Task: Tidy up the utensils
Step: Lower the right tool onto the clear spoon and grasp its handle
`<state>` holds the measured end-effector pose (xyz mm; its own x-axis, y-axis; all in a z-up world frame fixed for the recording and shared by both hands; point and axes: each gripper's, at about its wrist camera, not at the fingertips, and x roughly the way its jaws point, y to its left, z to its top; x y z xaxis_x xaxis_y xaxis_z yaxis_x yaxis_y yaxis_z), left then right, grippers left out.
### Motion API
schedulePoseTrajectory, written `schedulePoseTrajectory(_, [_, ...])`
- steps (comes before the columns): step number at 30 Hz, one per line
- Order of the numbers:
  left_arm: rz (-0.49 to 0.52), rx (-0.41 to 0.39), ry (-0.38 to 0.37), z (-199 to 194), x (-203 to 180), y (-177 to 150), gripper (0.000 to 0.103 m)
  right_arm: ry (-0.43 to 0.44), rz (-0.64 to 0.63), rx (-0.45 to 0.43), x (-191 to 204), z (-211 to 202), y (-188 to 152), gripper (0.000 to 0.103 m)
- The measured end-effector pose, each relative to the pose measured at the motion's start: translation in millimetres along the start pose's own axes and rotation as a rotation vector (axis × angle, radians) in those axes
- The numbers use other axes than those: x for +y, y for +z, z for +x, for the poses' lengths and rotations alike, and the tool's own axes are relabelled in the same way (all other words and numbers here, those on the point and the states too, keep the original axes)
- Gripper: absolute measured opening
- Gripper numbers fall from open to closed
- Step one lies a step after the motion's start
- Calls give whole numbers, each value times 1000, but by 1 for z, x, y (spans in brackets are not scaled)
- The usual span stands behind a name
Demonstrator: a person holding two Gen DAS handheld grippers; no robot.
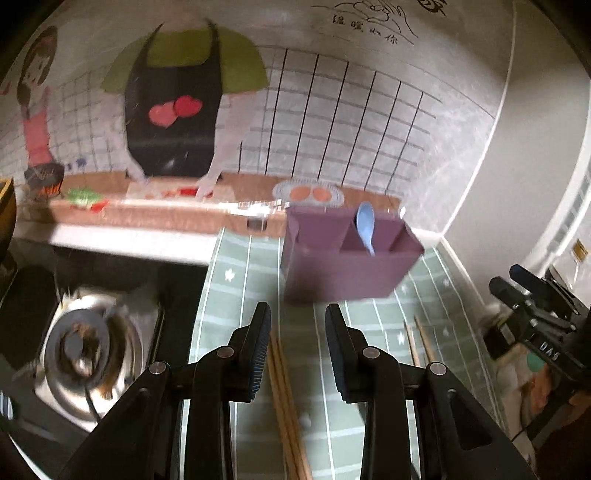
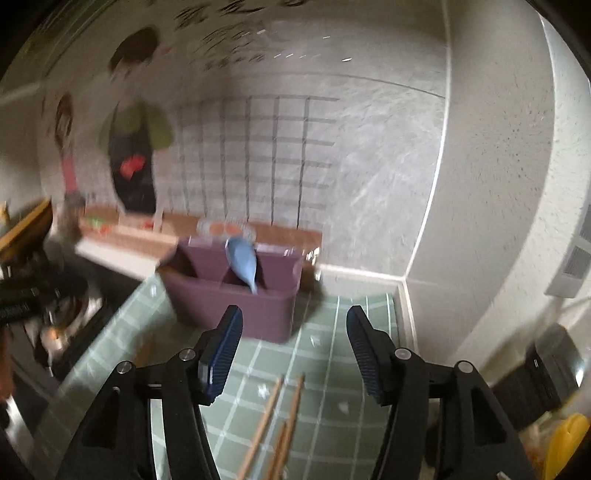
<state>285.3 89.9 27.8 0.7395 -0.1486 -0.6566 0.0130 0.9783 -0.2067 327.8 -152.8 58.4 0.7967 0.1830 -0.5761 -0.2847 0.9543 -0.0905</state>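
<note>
Handwritten Chinese characters point(image 1: 369, 27) stand on the wall poster point(image 1: 332, 110) near its upper right corner, under a line drawing of hands; they seem to read 温暖如你, though the first two are blurred; the white letters "DAS" point(image 1: 549, 347) stand on the black body of the right gripper point(image 1: 532, 295) at the right edge of the left wrist view; the poster's writing in the right wrist view is too smeared to read.

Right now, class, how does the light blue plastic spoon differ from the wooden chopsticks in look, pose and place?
The light blue plastic spoon stands upright in the purple plastic holder; the wooden chopsticks lie flat on the green checked mat. The spoon is blue with a broad bowl; the chopsticks are tan, thin, straight sticks. The spoon is already put away; the chopsticks are not. Neither is gripped.
</note>
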Motion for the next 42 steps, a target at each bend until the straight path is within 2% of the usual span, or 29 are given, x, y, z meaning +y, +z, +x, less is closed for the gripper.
schedulePoseTrajectory(4, [-19, 41, -1, -4, 3, -30, 32, -18, -64, 83, 24, 0, -24, 58])
schedulePoseTrajectory(6, [-24, 63, 7, -6, 4, -44, 32, 68, -91, 149, 35, 2, -36, 58])
schedulePoseTrajectory(7, [-35, 75, 11, -7, 6, -52, 32, 144, -80, 186, 39, 3, -44, 56])
schedulePoseTrajectory(8, [-45, 82, 10, -7, 8, -56, 32, 183, -65, 214, 41, 6, -49, 56])
schedulePoseTrajectory(11, [-82, 94, 11, -9, 15, -70, 32, 221, -30, 281, 47, 17, -61, 56])
schedulePoseTrajectory(14, [-98, 100, 16, -12, 19, -78, 32, 220, -14, 323, 55, 31, -71, 55])
schedulePoseTrajectory(22, [-110, 113, 36, -18, 30, -93, 32, 222, -39, 403, 84, 64, -92, 55])
schedulePoseTrajectory(29, [-131, 113, 47, -25, 40, -102, 32, 204, 4, 426, 82, 81, -95, 53])
schedulePoseTrajectory(35, [-126, 123, 43, -24, 41, -105, 32, 222, 62, 440, 79, 88, -93, 52])
schedulePoseTrajectory(39, [-109, 132, 17, -20, 38, -104, 32, 246, 82, 451, 82, 86, -91, 31])
schedulePoseTrajectory(42, [-93, 139, -11, -14, 34, -102, 32, 214, 103, 424, 79, 73, -90, 31])
